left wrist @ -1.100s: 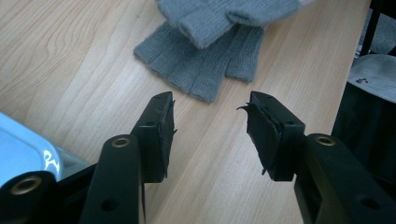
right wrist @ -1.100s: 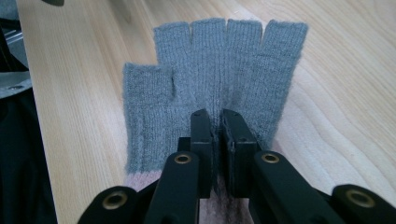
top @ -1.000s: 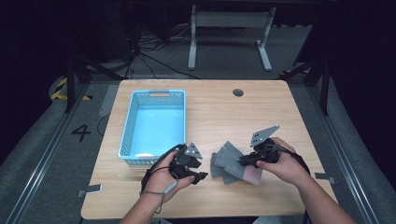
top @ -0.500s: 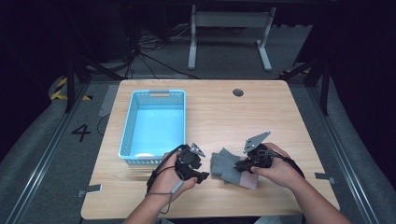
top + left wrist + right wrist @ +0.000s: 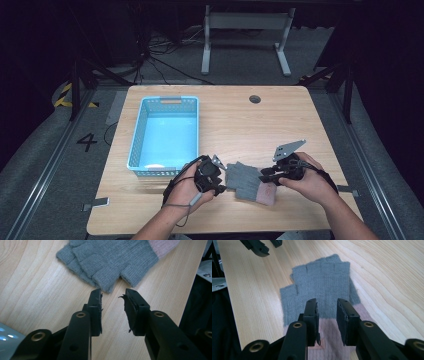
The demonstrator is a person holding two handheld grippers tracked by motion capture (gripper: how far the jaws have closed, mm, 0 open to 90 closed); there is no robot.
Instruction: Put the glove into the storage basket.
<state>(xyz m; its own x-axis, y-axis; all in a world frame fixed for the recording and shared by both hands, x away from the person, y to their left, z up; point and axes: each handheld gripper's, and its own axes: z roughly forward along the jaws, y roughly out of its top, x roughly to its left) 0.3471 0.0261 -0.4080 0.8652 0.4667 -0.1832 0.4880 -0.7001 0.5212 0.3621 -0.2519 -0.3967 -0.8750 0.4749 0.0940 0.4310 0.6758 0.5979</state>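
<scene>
Lower centre of the high view: both claws gape, left claw [image 5: 216, 176] at the grey glove's [image 5: 246, 182] fingertips, right claw [image 5: 266, 176] over its pink cuff [image 5: 337, 335], apparently poised to lift both ends.

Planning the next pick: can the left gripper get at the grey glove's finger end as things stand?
Probably yes. The left gripper is open, its jaws just short of the glove with bare table between; the right gripper is at the pink cuff end.

L tool [image 5: 113, 296]: 2 black jaws, brass rivets | R tool [image 5: 327, 305]: same, grey 3-corner plate | black cables
</scene>
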